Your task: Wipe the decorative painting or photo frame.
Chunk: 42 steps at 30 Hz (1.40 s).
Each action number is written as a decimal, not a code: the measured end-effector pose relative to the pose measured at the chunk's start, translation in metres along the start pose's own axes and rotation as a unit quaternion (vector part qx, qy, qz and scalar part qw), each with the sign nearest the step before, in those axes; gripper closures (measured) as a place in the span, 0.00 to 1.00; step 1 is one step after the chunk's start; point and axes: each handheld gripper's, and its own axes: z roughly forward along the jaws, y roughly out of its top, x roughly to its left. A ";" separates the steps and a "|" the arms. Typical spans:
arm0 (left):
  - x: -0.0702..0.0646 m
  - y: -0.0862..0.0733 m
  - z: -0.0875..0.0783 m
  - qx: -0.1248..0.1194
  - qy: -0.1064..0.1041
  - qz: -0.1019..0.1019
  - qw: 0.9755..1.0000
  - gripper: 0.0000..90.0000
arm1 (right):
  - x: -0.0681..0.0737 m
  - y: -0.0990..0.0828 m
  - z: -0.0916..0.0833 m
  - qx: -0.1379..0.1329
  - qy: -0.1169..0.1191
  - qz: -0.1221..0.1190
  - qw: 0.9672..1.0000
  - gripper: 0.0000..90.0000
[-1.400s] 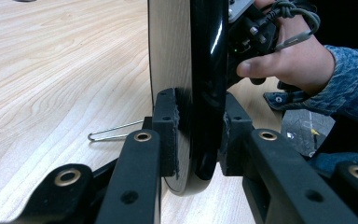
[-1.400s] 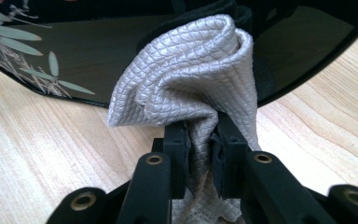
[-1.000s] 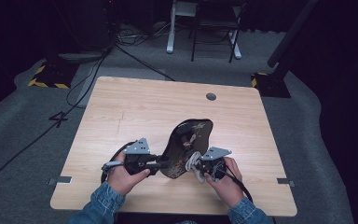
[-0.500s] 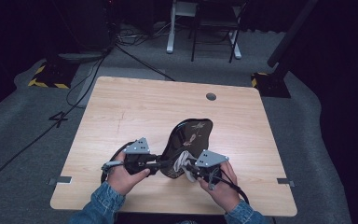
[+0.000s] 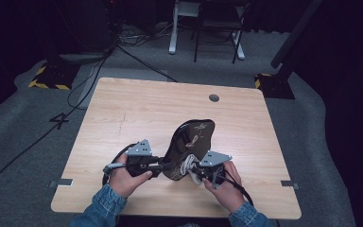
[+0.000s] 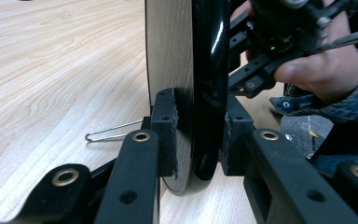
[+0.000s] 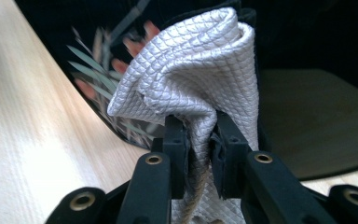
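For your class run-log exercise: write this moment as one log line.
left gripper: shut on black tray rim, tray tilted up | right gripper: shut on white cloth against tray | table: wood

The black tray (image 6: 200,70) is cut off by the left gripper view's top edge. The cloth (image 7: 200,79) hides part of the tray's blurred leaf pattern (image 7: 93,60).

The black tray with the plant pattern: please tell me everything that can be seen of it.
The black tray is glossy and rounded, painted with green leaves and reddish marks on its face; its back looks pale and matte. It stands tilted on its edge on the wooden table. The left gripper clamps its rim, pads pressing both faces. The right gripper holds a white quilted cloth against its face.
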 end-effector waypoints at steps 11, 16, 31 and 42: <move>0.000 0.000 0.000 0.000 -0.001 0.000 1.000 0.80 | -0.011 -0.014 0.009 0.039 -0.015 0.011 0.999 0.87; -0.001 0.000 0.000 0.001 -0.003 -0.001 1.000 0.80 | -0.015 -0.019 0.011 0.051 -0.022 0.016 0.998 0.87; -0.001 0.000 0.001 0.001 -0.005 0.001 1.000 0.80 | -0.016 -0.020 0.012 0.064 -0.031 0.023 0.997 0.86; -0.001 0.000 0.001 0.002 -0.005 0.000 1.000 0.80 | 0.013 0.007 0.000 0.017 -0.005 -0.010 1.000 0.86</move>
